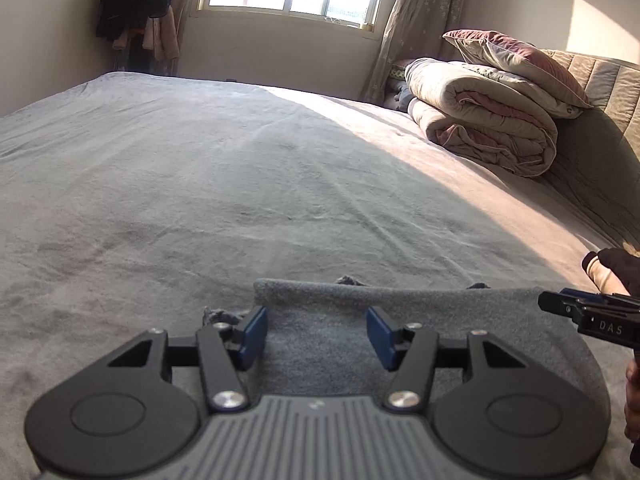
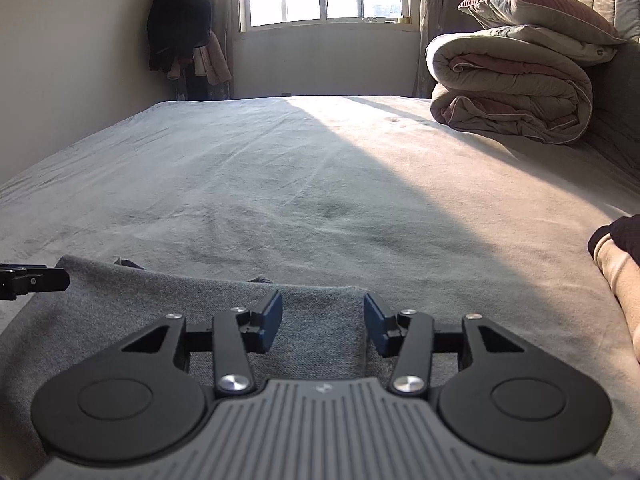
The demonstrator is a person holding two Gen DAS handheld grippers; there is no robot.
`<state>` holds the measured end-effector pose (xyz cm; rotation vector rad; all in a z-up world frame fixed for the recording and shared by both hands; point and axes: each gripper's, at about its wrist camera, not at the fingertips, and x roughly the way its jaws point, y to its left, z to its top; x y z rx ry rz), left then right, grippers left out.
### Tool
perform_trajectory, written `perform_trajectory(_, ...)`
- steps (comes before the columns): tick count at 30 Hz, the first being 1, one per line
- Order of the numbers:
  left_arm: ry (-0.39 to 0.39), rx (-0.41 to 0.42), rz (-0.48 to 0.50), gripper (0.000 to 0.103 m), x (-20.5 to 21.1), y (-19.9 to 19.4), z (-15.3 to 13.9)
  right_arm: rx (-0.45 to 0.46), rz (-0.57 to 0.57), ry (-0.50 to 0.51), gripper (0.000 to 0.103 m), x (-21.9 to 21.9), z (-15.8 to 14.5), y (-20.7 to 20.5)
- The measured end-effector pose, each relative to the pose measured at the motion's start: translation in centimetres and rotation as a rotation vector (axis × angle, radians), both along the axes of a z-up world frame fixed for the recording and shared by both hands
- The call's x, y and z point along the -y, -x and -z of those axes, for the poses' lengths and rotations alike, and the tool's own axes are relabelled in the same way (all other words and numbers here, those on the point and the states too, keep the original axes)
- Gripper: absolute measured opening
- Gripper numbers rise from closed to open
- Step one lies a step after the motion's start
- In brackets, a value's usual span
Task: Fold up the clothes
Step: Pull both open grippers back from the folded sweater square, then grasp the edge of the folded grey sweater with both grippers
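Note:
A grey knit garment [image 1: 320, 320] lies flat on the bed, its far edge folded straight across. My left gripper [image 1: 318, 336] hovers over its left part, blue pads [image 1: 252, 336] apart, with only flat cloth showing between them. My right gripper [image 2: 324, 326] stands open over the garment [image 2: 160, 300] near its right edge, and nothing is pinched. Each gripper shows in the other's view: the right gripper [image 1: 592, 316] at the right edge, the left gripper [image 2: 32, 280] at the left edge.
The grey bed sheet [image 1: 240, 180] stretches far ahead. A rolled quilt [image 2: 512, 88] with a pillow [image 2: 540, 12] on top sits at the back right by the headboard. Something beige and dark [image 2: 616, 264] lies at the right edge. Clothes [image 2: 180, 20] hang in the far corner.

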<state>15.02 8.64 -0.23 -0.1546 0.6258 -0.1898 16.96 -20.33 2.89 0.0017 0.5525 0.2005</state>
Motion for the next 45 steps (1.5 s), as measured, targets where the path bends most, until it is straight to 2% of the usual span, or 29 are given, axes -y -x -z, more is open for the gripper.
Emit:
perform_trajectory(8, -0.002, -0.061, -0.006, 0.059, -0.3, 3.9, -1.8, -0.025, 0.028, -0.068, 0.058, 1.1, -2.5, 4.1)
perform_trajectory(12, -0.009, -0.128, -0.031, 0.065, -0.3, 5.5, -2.1, -0.047, 0.042, -0.053, 0.061, 0.8, -3.3, 6.1)
perform_trajectory(14, -0.007, -0.161, -0.047, 0.068, -0.5, 6.2, -2.1, -0.056, 0.052, -0.050, 0.064, 0.7, -3.8, 7.2)
perform_trajectory(16, 0.003, -0.187, -0.052, 0.076, -0.8, 7.0, -1.9, -0.063, 0.063, -0.052, 0.071, 0.7, -4.3, 8.2)
perform_trajectory(19, 0.021, -0.223, -0.055, 0.080, -1.2, 8.2, -1.4, -0.083, 0.087, -0.048, 0.076, 0.7, -5.0, 9.4)
perform_trajectory(24, 0.037, -0.229, -0.062, 0.086, -1.8, 9.6, -0.6, -0.125, 0.137, -0.011, 0.082, 0.1, -5.6, 11.6)
perform_trajectory(31, 0.060, -0.244, -0.109, 0.088, -3.3, 9.9, 0.3, -0.184, 0.189, 0.048, 0.096, -2.1, -6.2, 13.8)
perform_trajectory(33, 0.071, -0.237, -0.112, 0.088, -3.7, 10.0, 0.5, -0.208, 0.201, 0.056, 0.096, -2.9, -6.3, 14.1)
perform_trajectory(35, 0.117, -0.251, -0.119, 0.088, -4.6, 9.9, 1.0, -0.235, 0.205, 0.077, 0.096, -4.0, -6.5, 14.2)
perform_trajectory(38, 0.227, -0.270, -0.123, 0.088, -5.8, 9.8, 1.5, -0.243, 0.192, 0.092, 0.098, -5.4, -7.1, 14.2)
perform_trajectory(40, 0.299, -0.273, -0.115, 0.088, -6.3, 9.7, 1.8, -0.237, 0.162, 0.063, 0.102, -6.1, -7.3, 14.2)
perform_trajectory(44, 0.419, -0.277, -0.105, 0.087, -7.0, 9.3, 2.6, -0.221, 0.121, -0.022, 0.102, -6.5, -7.1, 13.3)
perform_trajectory(45, 0.442, -0.278, -0.106, 0.086, -7.0, 9.1, 2.8, -0.213, 0.105, -0.054, 0.095, -6.6, -7.0, 13.0)
